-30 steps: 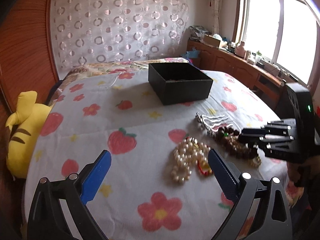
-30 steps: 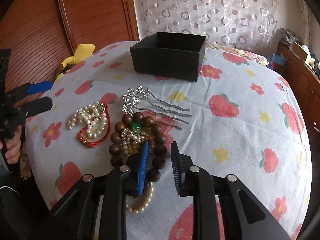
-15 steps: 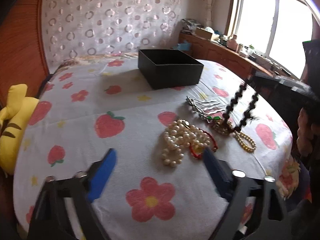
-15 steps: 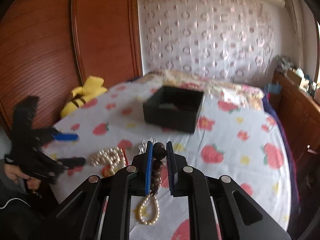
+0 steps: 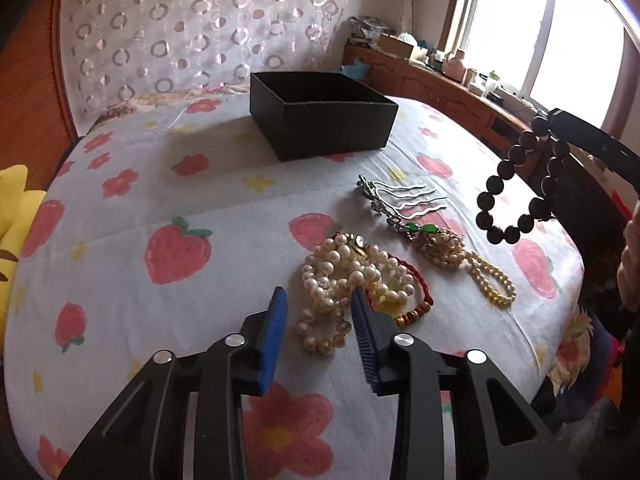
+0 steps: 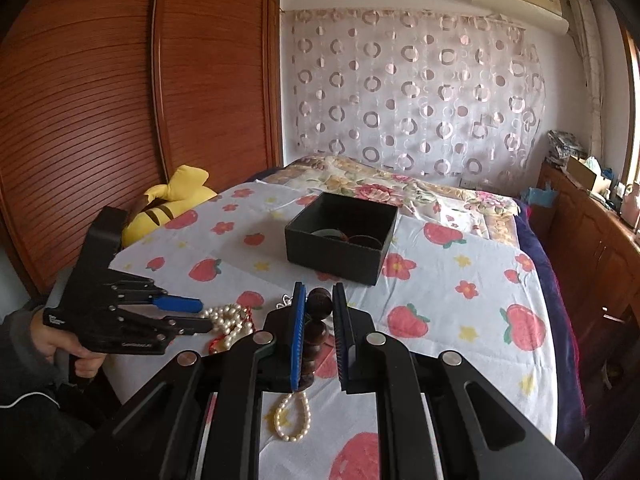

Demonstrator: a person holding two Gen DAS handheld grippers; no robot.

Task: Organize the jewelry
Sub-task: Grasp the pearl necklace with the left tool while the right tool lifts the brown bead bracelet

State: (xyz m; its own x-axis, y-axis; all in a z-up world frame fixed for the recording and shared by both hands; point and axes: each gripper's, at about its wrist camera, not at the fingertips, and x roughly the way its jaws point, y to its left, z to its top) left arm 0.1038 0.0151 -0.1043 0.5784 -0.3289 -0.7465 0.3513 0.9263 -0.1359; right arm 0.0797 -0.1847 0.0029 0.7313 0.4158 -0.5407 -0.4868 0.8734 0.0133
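Nearest on the bed (image 5: 168, 184), the left gripper (image 5: 318, 304) hovers low with fingers spread around the pearl bracelet pile (image 5: 352, 276), ready to close. Higher up, the right gripper (image 6: 319, 312) pinches the dark wooden bead bracelet (image 5: 520, 184), which likely goes next into the black box (image 6: 340, 236) beyond.

Right tool (image 6: 320, 312) grips dark bead bracelet (image 6: 318, 320) above bedspread (image 6: 440, 292).

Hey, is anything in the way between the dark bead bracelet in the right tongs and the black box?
Nothing visible. The dark bead bracelet hangs from the right tongs above the bedspread; the black box lies ahead, open-topped.
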